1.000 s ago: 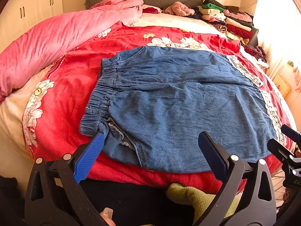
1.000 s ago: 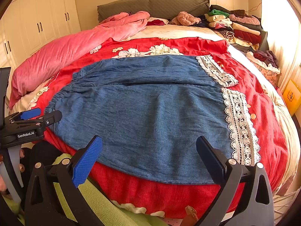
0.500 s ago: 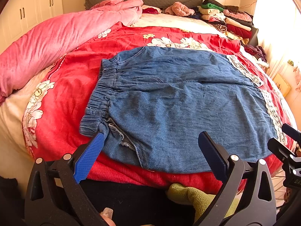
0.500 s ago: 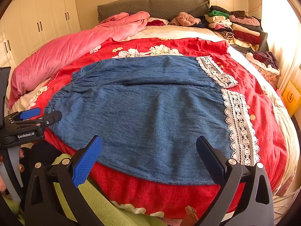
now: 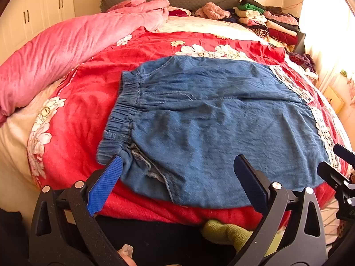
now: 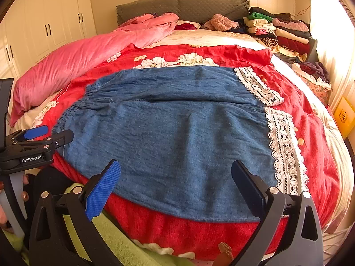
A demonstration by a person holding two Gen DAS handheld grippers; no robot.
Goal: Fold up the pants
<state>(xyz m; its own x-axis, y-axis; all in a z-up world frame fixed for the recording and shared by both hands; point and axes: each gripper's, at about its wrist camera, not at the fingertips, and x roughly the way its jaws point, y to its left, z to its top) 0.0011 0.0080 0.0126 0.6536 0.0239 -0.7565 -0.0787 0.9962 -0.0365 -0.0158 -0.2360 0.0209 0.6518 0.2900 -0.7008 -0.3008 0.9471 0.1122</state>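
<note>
- I see the denim pants (image 5: 221,122) spread flat across the red floral blanket (image 5: 73,115), elastic waistband (image 5: 119,119) toward my left, lace-trimmed cuffs (image 6: 286,150) toward my right; no fold looks started yet.
- My left gripper (image 5: 177,181) hangs at the near edge by the waistband corner, jaws spread wide and holding nothing.
- My right gripper (image 6: 175,184) sits over the near edge toward the cuff end, likewise released and empty.
- Risk one: by the left fingers there is a frayed pocket opening (image 5: 146,168). If I pinch there I would likely catch a single layer, and the lift would drag the fabric askew.
- Risk two: the blanket lies directly under the hem. A bite taken too deep could grab red plush along with denim and pull the bedding up.
- Risk three: the lace is openwork and could snag on a textured pad; I would grip the denim just beside it.
- Risk four: the near edge sits close to the bed's rim, so an uneven lift between my two hands could let the pants slide off toward me.
</note>
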